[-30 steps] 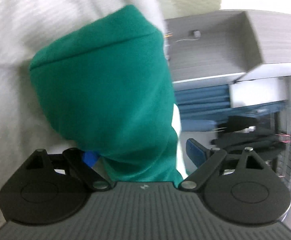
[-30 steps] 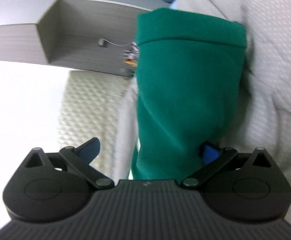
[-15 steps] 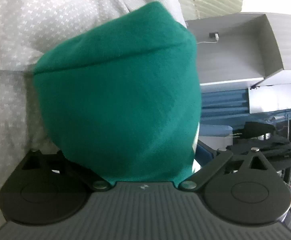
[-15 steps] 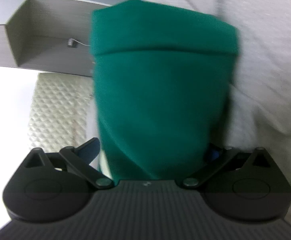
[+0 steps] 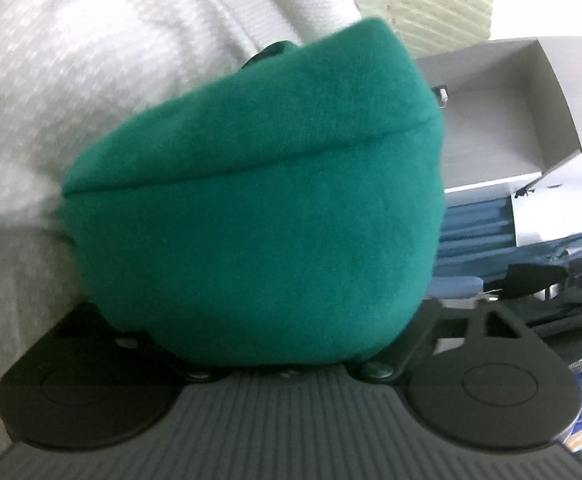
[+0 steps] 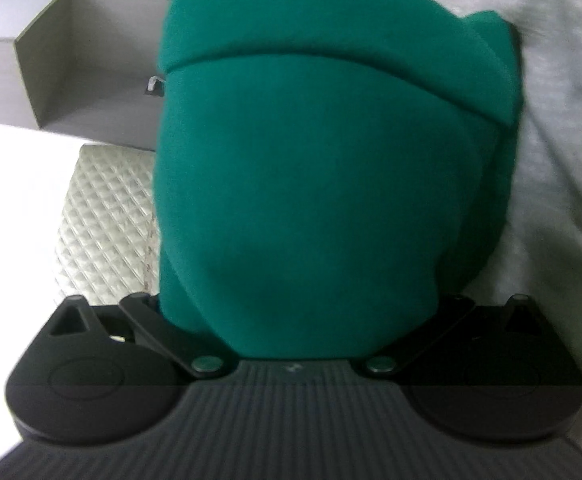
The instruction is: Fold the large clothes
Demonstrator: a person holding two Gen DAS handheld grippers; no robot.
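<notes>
A green fleece garment (image 5: 259,208) fills the middle of the left wrist view and drapes over the left gripper, hiding its fingers. Its hemmed edge runs across the upper part. The same green garment (image 6: 323,184) fills the right wrist view and covers the right gripper's fingers too. Only the black linkage arms of each gripper show at the sides of the cloth, spread fairly wide. The cloth hangs against a white patterned bedsheet (image 5: 71,60), which also shows in the right wrist view (image 6: 563,120).
A grey open shelf or box (image 5: 511,120) stands past the bed at the right; it also shows at the upper left of the right wrist view (image 6: 91,60). A quilted white mattress edge (image 6: 107,216) lies left. Blue furniture and dark clutter (image 5: 551,292) sit at the far right.
The green garment has come closer to both cameras and now covers the blue finger pads that showed a second ago. Both views have swung slightly.
</notes>
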